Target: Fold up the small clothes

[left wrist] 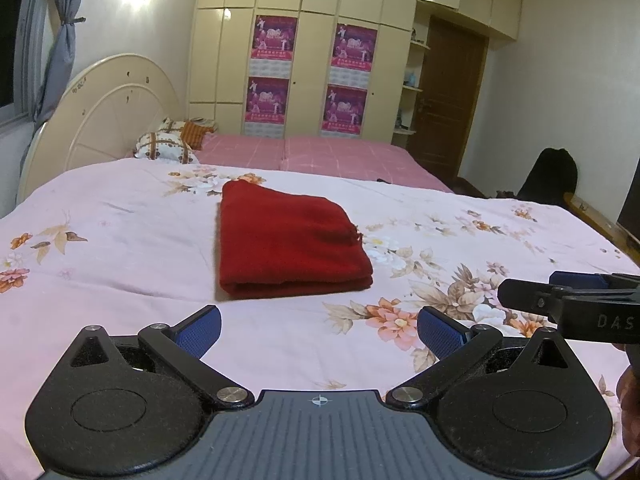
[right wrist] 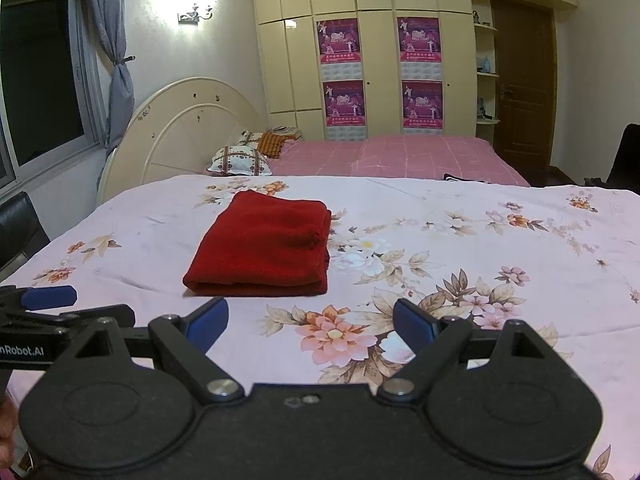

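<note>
Flat pink floral bedsheet (left wrist: 120, 240) clear all round; only folded red knit cloth (left wrist: 286, 242) blocks at 12 o'clock.

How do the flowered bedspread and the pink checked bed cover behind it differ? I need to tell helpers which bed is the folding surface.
The flowered bedspread is pale pink with printed blossoms and leaves; the pink checked bed cover is deeper pink with a thin light grid. The flowered bedspread lies nearer the grippers and bears the folded red cloth; the pink checked bed cover lies farther back, by the wardrobe, with pillows at its head. Both are pink and spread flat.
</note>
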Demonstrator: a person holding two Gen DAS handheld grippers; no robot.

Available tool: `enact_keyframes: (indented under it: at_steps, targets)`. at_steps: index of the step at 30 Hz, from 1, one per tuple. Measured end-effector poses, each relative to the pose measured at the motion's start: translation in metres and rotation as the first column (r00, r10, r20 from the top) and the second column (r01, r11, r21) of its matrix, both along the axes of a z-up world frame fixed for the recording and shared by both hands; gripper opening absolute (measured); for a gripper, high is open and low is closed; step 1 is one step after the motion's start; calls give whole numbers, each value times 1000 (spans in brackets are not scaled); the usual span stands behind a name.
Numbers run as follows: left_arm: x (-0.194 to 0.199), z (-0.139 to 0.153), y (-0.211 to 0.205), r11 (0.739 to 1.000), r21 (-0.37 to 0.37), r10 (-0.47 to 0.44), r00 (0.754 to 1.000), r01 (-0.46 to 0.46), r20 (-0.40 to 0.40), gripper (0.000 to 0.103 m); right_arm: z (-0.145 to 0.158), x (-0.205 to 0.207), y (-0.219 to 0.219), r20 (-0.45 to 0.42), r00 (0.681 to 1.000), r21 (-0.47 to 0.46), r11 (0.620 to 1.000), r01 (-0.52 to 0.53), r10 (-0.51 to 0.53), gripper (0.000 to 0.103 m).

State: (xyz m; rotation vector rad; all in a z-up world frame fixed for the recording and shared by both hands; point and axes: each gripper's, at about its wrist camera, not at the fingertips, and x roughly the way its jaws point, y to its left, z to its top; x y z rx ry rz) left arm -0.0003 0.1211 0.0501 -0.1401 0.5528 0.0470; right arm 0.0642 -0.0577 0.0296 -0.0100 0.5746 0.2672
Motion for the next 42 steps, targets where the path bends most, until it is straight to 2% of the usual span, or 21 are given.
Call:
enact_keyframes:
  at_steps: [42]
  targets:
    - [3,6,12,1000,14,-8,1000,7,23,103,-2,3,12,2,1000,-8,1000,0,0,89]
